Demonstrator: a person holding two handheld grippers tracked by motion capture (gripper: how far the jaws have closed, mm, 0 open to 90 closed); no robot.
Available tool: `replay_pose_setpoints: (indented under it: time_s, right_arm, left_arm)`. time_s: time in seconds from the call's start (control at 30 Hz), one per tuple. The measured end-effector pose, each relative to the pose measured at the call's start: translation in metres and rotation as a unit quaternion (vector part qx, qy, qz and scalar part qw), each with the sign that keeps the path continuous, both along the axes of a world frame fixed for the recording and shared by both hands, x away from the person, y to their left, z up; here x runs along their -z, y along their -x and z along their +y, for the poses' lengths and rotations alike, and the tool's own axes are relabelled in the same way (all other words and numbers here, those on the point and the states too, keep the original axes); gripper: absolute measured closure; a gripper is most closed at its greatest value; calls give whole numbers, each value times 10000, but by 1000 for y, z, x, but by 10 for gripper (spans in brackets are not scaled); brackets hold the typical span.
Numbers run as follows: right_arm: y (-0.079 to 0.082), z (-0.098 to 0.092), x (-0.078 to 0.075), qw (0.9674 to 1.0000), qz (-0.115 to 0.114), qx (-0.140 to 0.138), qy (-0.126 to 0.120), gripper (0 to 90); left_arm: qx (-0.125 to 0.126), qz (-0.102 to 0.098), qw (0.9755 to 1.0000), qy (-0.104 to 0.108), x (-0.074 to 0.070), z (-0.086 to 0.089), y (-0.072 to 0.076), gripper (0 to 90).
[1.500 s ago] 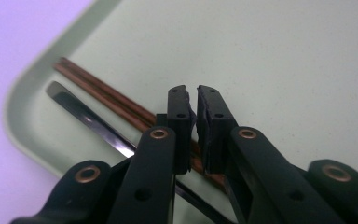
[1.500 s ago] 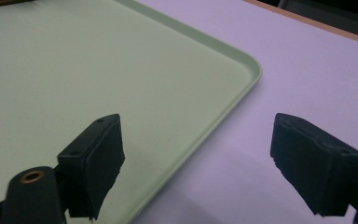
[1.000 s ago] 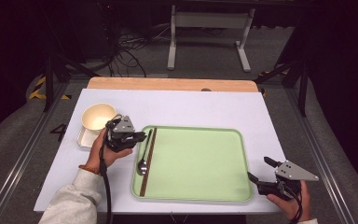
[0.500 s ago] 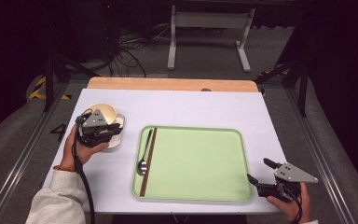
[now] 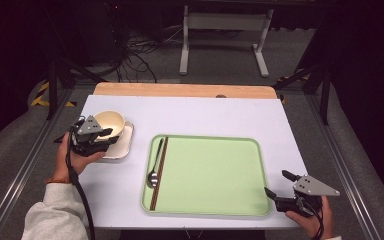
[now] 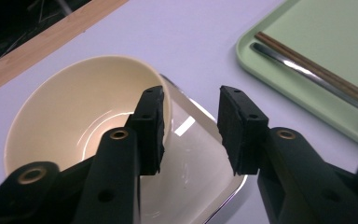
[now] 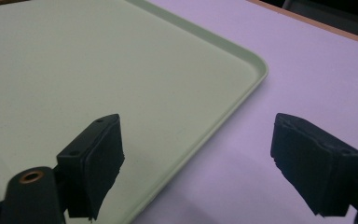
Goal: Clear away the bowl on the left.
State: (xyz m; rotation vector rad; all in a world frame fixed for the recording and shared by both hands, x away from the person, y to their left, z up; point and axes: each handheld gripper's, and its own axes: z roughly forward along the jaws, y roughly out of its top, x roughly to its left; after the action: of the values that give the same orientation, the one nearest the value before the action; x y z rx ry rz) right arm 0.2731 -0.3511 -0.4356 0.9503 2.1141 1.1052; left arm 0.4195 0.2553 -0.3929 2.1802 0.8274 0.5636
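Cream ceramic bowl (image 6: pixel 84 121) sits on a white square plate (image 5: pixel 121 148) at the high view's centre left; the left claw (image 6: pixel 189 128), just opening with its jaws partly apart, straddles its rim. Seat pads squarely before squeezing. Lower right, the right claw (image 7: pixel 214 163) gapes wide beside the pale green tray (image 7: pixel 121 70).

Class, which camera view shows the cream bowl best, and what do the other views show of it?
The left gripper view: the cream bowl is close, its inside and rim clear, sitting on a white square plate. The high view shows it small, partly behind the left tongs. The right gripper view looks at the green tray.
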Motion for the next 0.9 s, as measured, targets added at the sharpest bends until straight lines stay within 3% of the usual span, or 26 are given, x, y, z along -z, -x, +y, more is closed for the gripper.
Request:
replay_pose_setpoints:
  time_s: [0.17,0.3,0.37,0.5,0.57,0.7,0.77,0.9]
  right_arm:
    - [1,0,0,10000,6,-1,6,174]
    - [1,0,0,10000,-1,23,3,175]
    - [1,-1,0,10000,-8,33,0,174]
    - [1,-1,0,10000,9,37,6,175]
    - [0,-1,1,10000,17,42,8,175]
    - [0,-1,2,10000,36,61,32,175]
    - [0,-1,2,10000,39,72,46,175]
    - [2,-2,3,9999,63,110,79,175]
  left_arm:
    - [-33,148,9999,-45,4,6,-2,576]
    - [-98,300,9994,-108,9,8,-5,487]
    - [-124,358,9989,-286,13,8,-10,461]
    - [-138,452,9982,-363,18,7,-16,440]
    - [-198,549,9966,-578,23,5,-22,434]
    - [-205,689,9948,-727,31,0,-31,437]
    - [-224,608,9938,-904,33,-4,-33,466]
    - [-156,629,9921,-1071,37,-12,-38,656]
